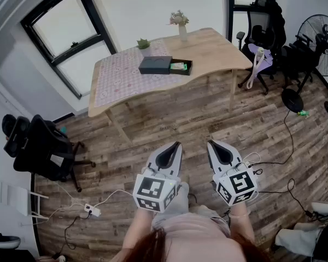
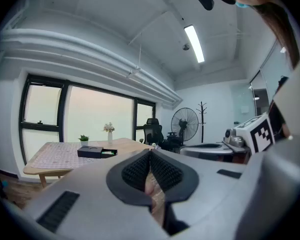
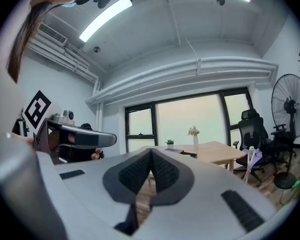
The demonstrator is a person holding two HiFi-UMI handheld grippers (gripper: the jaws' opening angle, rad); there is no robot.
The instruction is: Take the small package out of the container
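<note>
At the far left a black office chair (image 1: 42, 146) stands on the wood floor, with a power strip (image 1: 91, 209) and its cables trailing near the person's feet. The table (image 1: 221, 48) is well ahead. On it lies the dark container (image 1: 155, 65), its tray slid open to the right with the small green package (image 1: 178, 66) inside. The left gripper (image 1: 176, 146) and right gripper (image 1: 211, 143) are held close to the body, each with its jaws pressed together on nothing. I judge the reach has not begun. The next move calls for crossing the open floor to the table's near edge, then parting one gripper's jaws over the tray. Chairs (image 1: 265, 21) and a fan (image 1: 321, 37) crowd the right side, so the straight path looks freest.
</note>
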